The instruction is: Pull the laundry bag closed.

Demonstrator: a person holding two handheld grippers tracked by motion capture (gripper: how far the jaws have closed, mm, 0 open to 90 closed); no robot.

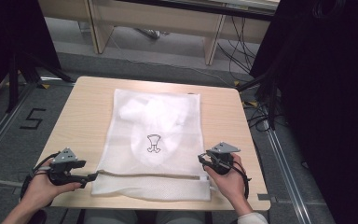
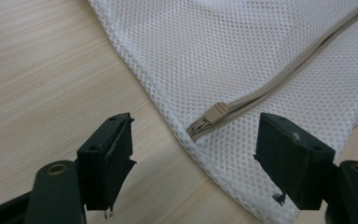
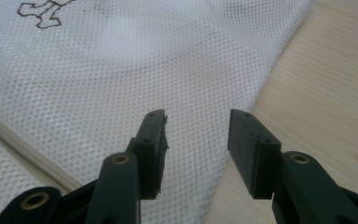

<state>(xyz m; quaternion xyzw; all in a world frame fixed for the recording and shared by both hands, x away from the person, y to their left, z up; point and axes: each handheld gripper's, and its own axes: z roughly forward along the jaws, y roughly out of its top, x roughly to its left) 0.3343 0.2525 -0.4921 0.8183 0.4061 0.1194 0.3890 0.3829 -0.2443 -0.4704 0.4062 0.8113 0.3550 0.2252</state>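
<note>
1. The left gripper view shows a beige zipper pull (image 2: 216,112) at the corner of the white mesh bag (image 2: 242,51), between the left gripper's (image 2: 193,154) wide-apart fingers, which hold nothing.
2. The right gripper (image 3: 196,149) has its fingers parted over the bag's edge, empty.
3. From above, the bag lies flat in the middle of the pale wooden table (image 1: 81,116); grey floor and cables surround it.
4. Something white, perhaps cloth, sits inside under a small printed emblem (image 1: 154,143).

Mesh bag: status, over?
Left gripper open, zipper pull between jaws, ungrasped. Right gripper open at mesh bag edge. Nothing in the way.
</note>
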